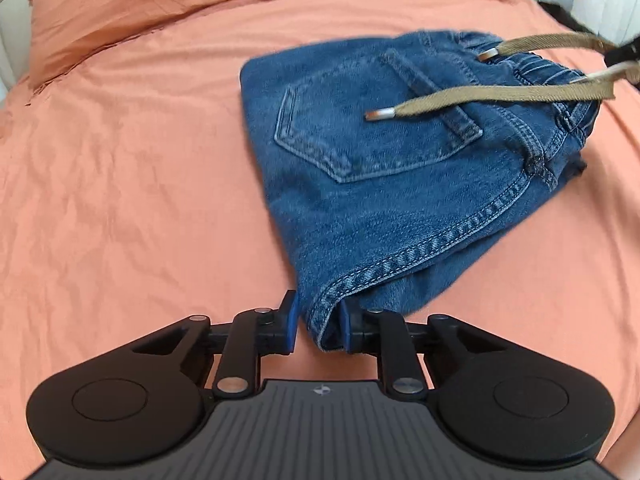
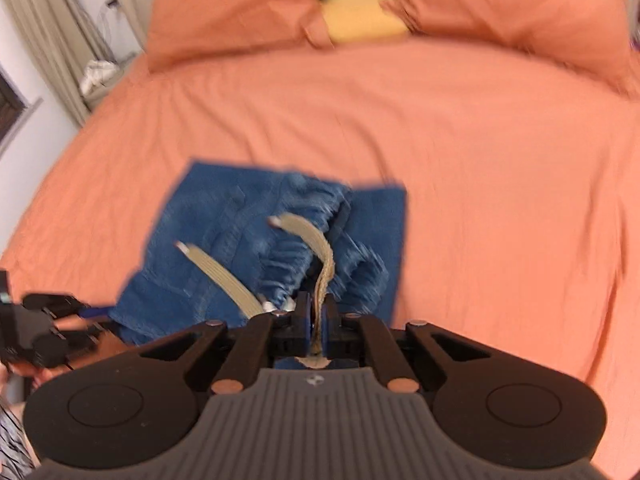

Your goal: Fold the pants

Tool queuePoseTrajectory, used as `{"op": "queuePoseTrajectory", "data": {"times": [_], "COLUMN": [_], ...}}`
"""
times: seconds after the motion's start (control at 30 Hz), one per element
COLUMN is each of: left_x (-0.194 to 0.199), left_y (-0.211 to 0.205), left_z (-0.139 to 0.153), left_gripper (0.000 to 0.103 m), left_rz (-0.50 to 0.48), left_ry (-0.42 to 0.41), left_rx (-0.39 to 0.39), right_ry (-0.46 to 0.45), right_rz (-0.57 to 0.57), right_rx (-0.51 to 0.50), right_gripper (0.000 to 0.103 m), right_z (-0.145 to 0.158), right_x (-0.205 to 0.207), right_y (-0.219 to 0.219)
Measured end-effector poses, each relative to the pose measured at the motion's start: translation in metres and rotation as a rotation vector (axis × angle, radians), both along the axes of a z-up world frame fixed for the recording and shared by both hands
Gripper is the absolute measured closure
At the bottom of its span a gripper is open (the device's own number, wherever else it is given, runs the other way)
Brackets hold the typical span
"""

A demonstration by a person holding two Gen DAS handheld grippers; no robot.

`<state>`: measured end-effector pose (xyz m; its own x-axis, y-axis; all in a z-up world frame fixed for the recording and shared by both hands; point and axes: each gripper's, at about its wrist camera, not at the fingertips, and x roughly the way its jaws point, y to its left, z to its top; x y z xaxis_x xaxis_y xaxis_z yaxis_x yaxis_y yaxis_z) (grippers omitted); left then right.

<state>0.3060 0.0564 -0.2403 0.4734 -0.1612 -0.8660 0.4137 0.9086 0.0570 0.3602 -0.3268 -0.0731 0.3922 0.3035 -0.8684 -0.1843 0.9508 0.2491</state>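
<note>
A pair of dark blue denim pants point(image 1: 384, 184), folded into a compact bundle with a back pocket facing up, lies on a bed covered by a salmon-orange sheet point(image 1: 120, 200). The black left gripper point(image 1: 319, 326) sits at the near corner of the bundle, its blue-padded jaws narrowed around the stitched hem edge of the denim; the right pad lies against the fabric, while a thin gap shows beside the left pad, so a firm pinch cannot be confirmed. In the blurred right wrist view, the black right gripper point(image 2: 318, 316) has its jaws pressed together on one strand of the flat khaki drawstring point(image 2: 324, 264), which rises from the elastic waistband of the pants into the jaws. The other strand lies across the denim with its metal tip to the left. In the left wrist view both strands stretch from the waistband toward the right edge of the picture, where part of the right gripper shows. At the head of the bed rest two salmon-orange pillows point(image 2: 236, 12) with a yellow cushion point(image 2: 364, 16) between them. Beige curtains point(image 2: 52, 40) hang at the left.
</note>
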Motion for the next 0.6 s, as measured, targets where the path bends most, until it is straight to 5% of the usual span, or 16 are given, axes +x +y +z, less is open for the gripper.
{"op": "queuePoseTrajectory", "data": {"times": [0.13,0.2,0.33,0.6], "left_x": [0.002,0.002,0.002,0.009], "left_y": [0.0,0.0,-0.002,-0.005], "left_z": [0.002,0.003,0.004,0.005], "left_gripper": [0.082,0.082,0.082,0.081], "left_rz": [0.013,0.017,0.012,-0.021], "left_ry": [0.014,0.018,0.029,0.063], "left_rx": [-0.005,-0.007,0.0,0.033], "right_ry": [0.079,0.125,0.211,0.044], "right_rz": [-0.113,-0.21,-0.314,-0.186], "right_rx": [-0.041,-0.03,-0.058,0.088], "right_gripper": [0.096,0.081,0.078,0.061], "right_z": [-0.048,-0.068,-0.094,-0.043], "right_x": [-0.006,-0.009,-0.019,-0.021], "right_y": [-0.026,-0.048,-0.085,-0.059]}}
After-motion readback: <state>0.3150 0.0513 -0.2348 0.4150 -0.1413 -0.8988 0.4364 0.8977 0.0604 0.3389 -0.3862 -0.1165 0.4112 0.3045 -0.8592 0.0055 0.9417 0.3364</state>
